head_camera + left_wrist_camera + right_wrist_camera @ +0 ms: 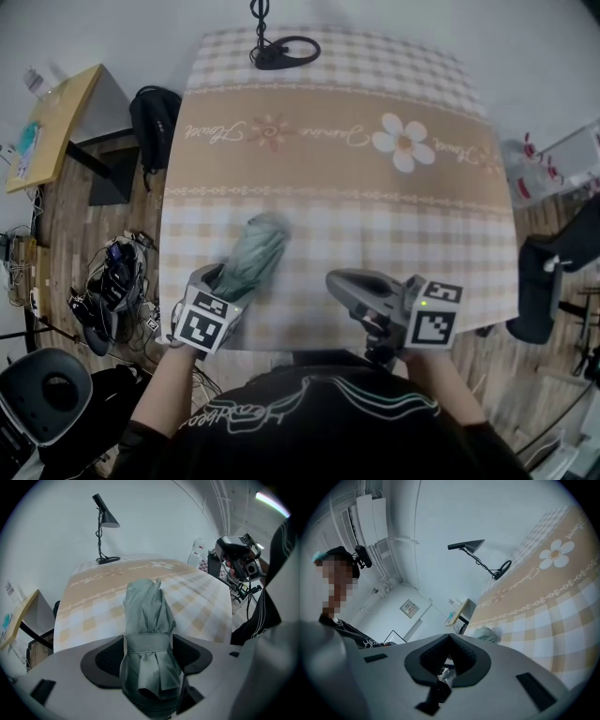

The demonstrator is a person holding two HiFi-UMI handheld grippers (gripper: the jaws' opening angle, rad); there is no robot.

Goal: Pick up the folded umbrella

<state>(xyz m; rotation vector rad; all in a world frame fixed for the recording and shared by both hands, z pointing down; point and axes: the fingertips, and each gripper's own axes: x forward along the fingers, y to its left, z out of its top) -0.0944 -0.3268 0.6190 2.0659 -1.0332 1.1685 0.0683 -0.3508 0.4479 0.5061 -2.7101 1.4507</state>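
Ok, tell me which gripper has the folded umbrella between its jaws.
The left gripper: the grey-green folded umbrella sits between its open jaws. On the right gripper the jaws are together, nothing between.

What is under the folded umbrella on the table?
Only the checked tablecloth shows beneath the umbrella. Its near end lies between the open jaws of the left hand-held gripper, which hides the cloth there.

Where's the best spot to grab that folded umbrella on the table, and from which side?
Grip the folded umbrella at its strap band, where the fabric is cinched tight. Come from above at its near end, jaws across its width; the left gripper straddles it there.
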